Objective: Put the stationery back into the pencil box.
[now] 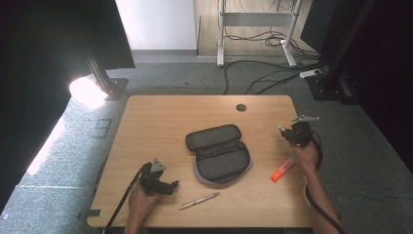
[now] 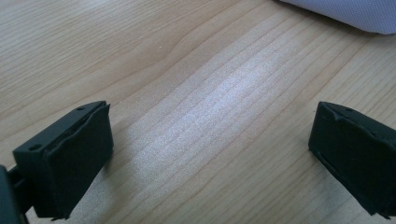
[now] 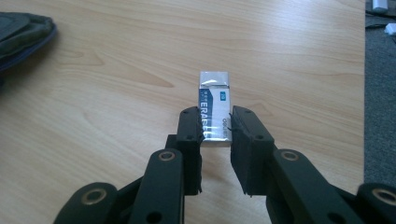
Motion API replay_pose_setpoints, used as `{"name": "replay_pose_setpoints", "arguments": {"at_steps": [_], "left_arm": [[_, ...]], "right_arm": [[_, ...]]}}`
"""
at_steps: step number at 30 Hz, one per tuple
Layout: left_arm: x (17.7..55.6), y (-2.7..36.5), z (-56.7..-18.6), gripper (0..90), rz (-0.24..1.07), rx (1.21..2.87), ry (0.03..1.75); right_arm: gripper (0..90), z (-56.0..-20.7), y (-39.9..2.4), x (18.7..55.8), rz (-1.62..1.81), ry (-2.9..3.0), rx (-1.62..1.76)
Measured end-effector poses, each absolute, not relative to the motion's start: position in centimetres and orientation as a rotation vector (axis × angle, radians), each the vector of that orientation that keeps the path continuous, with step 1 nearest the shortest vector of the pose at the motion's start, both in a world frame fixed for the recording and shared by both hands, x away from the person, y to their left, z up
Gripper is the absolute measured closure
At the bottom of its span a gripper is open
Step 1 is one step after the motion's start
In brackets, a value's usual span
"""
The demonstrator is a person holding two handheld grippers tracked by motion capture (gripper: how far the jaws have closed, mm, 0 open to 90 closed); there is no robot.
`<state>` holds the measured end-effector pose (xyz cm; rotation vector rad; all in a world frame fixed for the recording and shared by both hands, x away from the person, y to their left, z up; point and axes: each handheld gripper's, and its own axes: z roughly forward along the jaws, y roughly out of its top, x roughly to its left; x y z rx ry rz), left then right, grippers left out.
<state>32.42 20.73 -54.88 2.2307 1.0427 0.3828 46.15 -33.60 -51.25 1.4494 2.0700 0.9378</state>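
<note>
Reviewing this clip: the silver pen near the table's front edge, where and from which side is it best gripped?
Probably the pen at mid-barrel, from straight above, jaws set across its width. It lies flat and slender on the table, slightly slanted, with bare wood on both sides. The open left gripper sits closest.
</note>
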Motion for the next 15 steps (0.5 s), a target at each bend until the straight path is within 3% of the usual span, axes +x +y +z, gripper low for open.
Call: {"name": "replay_pose_setpoints", "arguments": {"at_steps": [15], "left_arm": [[32.4, 20.7, -54.9, 0.0, 0.383, 2.231, 1.043]], "right_arm": [[72.3, -49.9, -31.6, 43.2, 1.035, 2.116, 1.350]]}}
